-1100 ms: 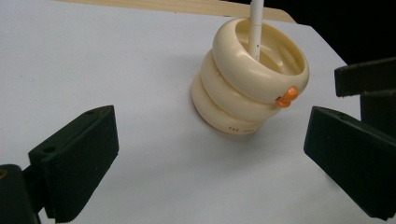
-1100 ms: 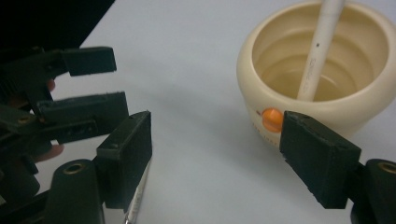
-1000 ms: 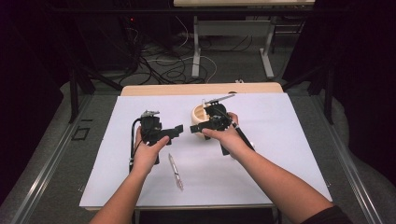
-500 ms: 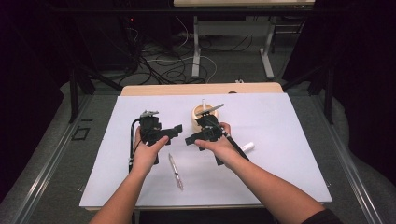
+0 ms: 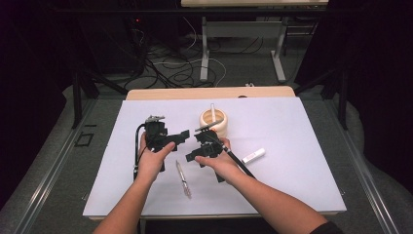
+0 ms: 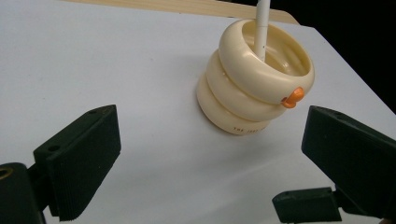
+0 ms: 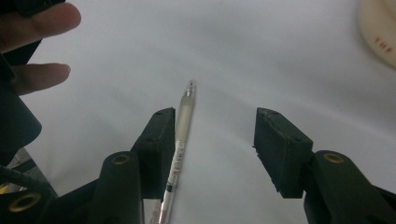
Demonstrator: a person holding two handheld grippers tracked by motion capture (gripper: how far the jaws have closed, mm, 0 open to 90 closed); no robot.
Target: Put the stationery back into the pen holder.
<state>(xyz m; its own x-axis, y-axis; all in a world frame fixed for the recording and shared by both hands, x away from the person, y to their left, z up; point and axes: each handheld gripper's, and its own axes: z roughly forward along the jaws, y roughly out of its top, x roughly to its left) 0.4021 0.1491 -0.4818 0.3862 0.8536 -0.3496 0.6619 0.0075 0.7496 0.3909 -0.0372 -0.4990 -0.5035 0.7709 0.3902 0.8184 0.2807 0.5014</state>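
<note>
Ribbed black pads of the closing right gripper (image 7: 212, 154) straddle a slim translucent pen (image 7: 181, 140), unpinched.

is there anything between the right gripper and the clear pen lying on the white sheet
Nothing visible. The right gripper is over the clear pen, its jaws closing in; the pen lies between them beside one pad, with bare white sheet around it.

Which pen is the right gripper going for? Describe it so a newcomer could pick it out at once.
On the white sheet covering the table, look near the front edge, between the person's two forearms. There a clear pen lies flat, just below the right gripper, whose jaws have just been closing around it. Unlike the white pen standing upright in the cream ringed holder and the stubby white marker off to the right, it is slim and see-through.
</note>
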